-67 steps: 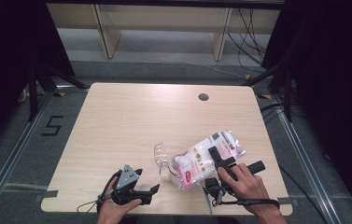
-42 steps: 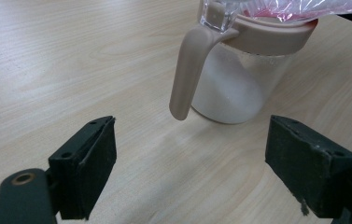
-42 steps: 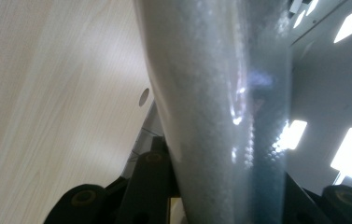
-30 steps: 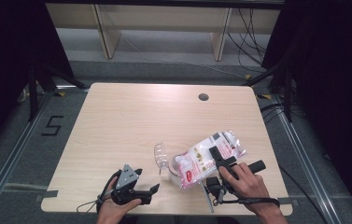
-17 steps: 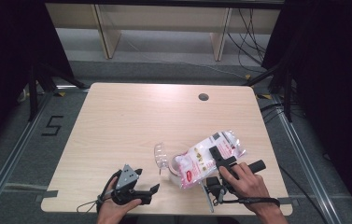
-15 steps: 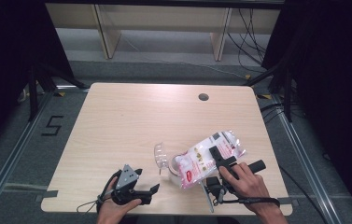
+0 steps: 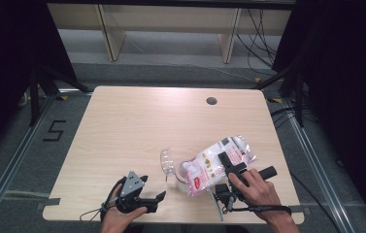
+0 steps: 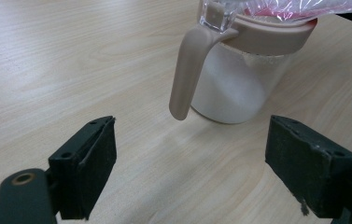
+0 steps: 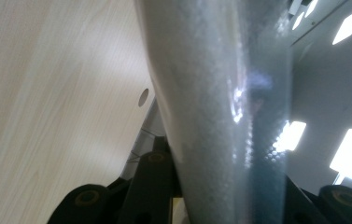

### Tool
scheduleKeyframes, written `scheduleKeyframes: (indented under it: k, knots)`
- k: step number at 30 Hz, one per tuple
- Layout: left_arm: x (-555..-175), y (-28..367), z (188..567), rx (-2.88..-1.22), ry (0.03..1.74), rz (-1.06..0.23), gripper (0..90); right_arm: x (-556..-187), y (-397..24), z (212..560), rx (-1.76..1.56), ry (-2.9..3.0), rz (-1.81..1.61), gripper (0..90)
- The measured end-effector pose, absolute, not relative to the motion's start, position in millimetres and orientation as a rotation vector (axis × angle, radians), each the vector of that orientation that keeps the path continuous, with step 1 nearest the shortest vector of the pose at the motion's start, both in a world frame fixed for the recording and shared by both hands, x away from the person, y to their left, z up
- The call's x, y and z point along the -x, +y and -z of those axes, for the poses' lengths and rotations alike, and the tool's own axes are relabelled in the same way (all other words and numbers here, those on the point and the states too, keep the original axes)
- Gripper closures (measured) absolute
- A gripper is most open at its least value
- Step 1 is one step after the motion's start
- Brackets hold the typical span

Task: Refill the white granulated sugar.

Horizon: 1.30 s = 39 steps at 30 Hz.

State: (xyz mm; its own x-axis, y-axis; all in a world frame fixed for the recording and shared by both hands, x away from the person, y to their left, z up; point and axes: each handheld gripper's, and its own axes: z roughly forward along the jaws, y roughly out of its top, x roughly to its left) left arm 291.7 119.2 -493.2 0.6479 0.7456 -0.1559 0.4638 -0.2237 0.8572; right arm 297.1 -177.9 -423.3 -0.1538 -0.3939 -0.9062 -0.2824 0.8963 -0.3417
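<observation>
A clear jar (image 7: 184, 175) with a beige rim and handle (image 8: 187, 70) stands near the table's front edge, holding white grains (image 8: 232, 93), its clear flip lid (image 7: 166, 162) raised. A pink-and-white plastic bag (image 7: 214, 162) of white grains lies tilted with its lower end over the jar's mouth. My right gripper (image 7: 236, 164) is shut on the bag's upper part, and the bag (image 9: 211, 116) runs up between its jaws. My left gripper (image 7: 154, 188) rests open on the table to the left of the jar, its jaws (image 8: 190, 140) wide apart and pointing at the handle without touching it.
The light wooden table (image 7: 137, 126) has a round cable hole (image 7: 211, 101) at the back right. Dark drapes stand on both sides, with shelving legs and cables on the floor behind. A floor mark "5" (image 7: 54, 131) is at the left.
</observation>
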Motion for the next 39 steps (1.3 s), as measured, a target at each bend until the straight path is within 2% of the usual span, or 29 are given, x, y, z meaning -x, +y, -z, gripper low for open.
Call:
scheduleKeyframes:
  k: [39]
  knots:
    - [-292,120,493,-1.88,0.953,-0.364,16.2,-288,-186,412,0.487,1.735,0.049,81.8]
